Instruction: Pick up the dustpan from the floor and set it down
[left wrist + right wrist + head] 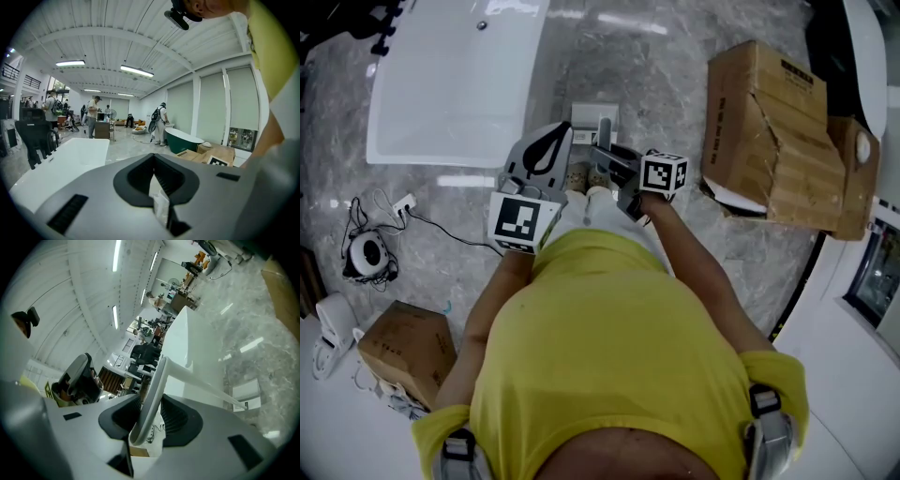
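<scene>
Holding the dustpan (593, 117) by its long white handle (157, 380), your right gripper (609, 157) has its jaws clamped on the looped top end of that handle, with the ribbed black pads pressing on it from both sides. From there the handle slants away and down to the white pan, which sits low over the grey marble floor (675, 75), just ahead of your shoes (578, 176); you cannot tell from these views whether the pan touches the floor. Your left gripper (551, 141) hangs just beside the right one, on the other side of the handle and apart from it, with its jaws pressed together and nothing between them. A white bathtub (455, 80) stands on the floor ahead and to your left, well apart from the dustpan. A large, dented cardboard box (773, 131) stands to your right, and a smaller cardboard box (408, 347) lies behind you on the left. Your left gripper view looks level across a bright hall, where a dark green tub (183, 140) stands and several people are busy in the distance.
</scene>
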The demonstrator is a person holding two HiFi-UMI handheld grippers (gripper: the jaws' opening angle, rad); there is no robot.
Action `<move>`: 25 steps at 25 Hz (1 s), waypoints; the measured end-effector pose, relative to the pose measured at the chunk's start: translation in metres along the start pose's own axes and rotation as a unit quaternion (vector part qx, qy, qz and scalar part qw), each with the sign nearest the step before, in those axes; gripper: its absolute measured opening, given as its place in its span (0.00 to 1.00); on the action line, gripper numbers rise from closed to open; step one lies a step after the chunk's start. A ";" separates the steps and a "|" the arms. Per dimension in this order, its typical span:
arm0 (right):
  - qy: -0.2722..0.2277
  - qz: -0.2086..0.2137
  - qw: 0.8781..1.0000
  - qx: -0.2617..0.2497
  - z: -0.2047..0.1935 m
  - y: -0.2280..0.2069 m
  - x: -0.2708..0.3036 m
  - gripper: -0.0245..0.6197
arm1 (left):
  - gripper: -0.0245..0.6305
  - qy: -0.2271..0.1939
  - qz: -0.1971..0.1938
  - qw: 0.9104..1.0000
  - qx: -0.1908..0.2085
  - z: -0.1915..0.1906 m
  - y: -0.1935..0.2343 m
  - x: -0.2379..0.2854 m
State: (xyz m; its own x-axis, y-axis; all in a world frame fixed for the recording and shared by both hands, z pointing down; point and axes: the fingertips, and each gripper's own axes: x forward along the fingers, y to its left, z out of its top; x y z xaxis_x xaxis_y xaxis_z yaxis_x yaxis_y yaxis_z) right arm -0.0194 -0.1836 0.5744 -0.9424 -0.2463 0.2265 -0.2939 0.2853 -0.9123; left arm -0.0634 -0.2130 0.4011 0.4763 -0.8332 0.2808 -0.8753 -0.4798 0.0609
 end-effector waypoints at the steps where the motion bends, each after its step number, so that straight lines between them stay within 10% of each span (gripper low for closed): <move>1: -0.004 0.002 1.000 -0.001 0.004 0.003 -0.001 0.26 | 0.04 -0.001 -0.001 1.000 0.000 0.001 0.000 0.001; 25: -0.100 0.077 0.991 -0.036 0.051 0.161 -0.078 0.28 | 0.04 -0.016 -0.028 0.999 0.004 0.006 -0.020 0.006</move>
State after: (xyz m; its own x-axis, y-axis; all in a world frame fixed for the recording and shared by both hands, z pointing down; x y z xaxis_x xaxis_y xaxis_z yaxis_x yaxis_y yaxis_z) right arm 0.0155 -0.1658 0.3925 -0.9283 -0.3717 0.0067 -0.1657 0.3975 -0.9025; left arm -0.0431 -0.2098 0.3957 0.5267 -0.8137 0.2460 -0.8467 -0.5278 0.0671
